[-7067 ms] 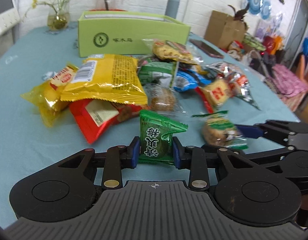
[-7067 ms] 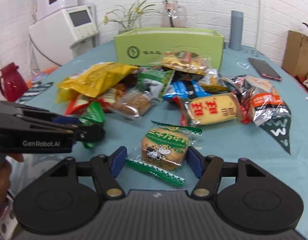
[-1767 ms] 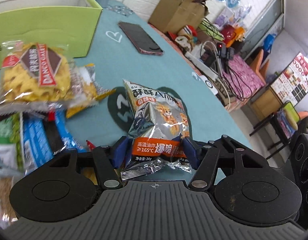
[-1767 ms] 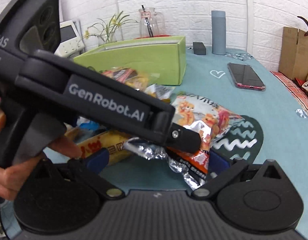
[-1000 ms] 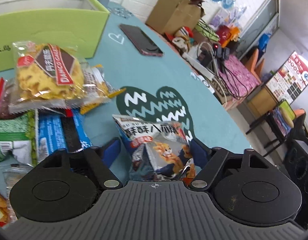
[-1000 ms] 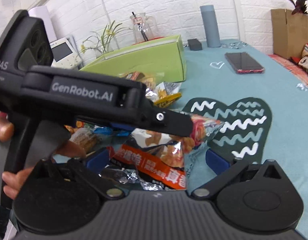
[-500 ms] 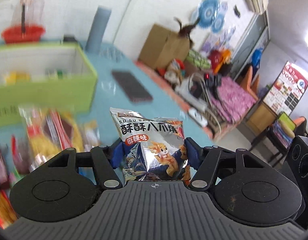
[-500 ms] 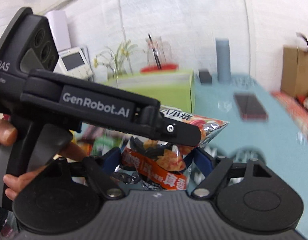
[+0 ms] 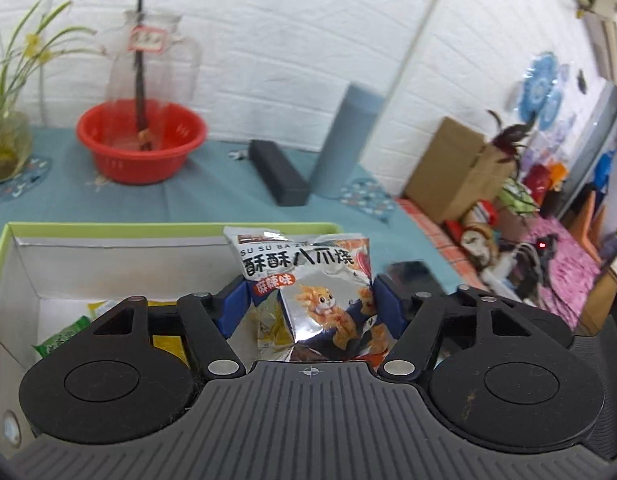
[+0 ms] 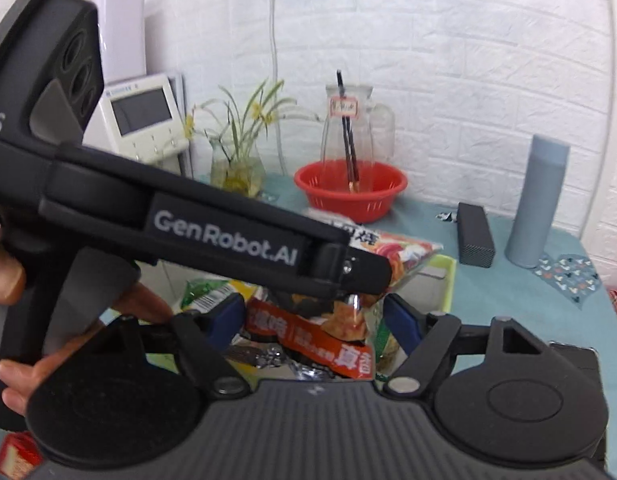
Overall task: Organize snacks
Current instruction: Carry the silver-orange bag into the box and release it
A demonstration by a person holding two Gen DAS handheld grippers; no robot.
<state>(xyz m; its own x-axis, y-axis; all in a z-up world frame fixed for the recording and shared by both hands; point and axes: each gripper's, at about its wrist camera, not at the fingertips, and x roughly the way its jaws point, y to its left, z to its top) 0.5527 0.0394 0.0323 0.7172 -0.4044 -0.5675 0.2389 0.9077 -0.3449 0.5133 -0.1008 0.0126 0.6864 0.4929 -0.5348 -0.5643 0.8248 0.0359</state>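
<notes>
A silver snack bag with an orange cartoon stands upright between the blue pads of my left gripper, above the open green box. The left jaws are opening, with a thin gap at the left pad. In the right wrist view the bag's orange lower end sits between the pads of my right gripper. The right jaws are also opening but still lie against the bag. One left finger crosses over the bag. Green and yellow packets lie inside the box.
Behind the box on the teal tablecloth stand a red basket holding a glass jug, a black case, a grey cylinder and a plant vase. A phone lies right of the box. A hand grips the left handle.
Both grippers rose off the snack pile and carried the bag forward over the green box. The left pads now stand slightly wider apart than half a second ago.
</notes>
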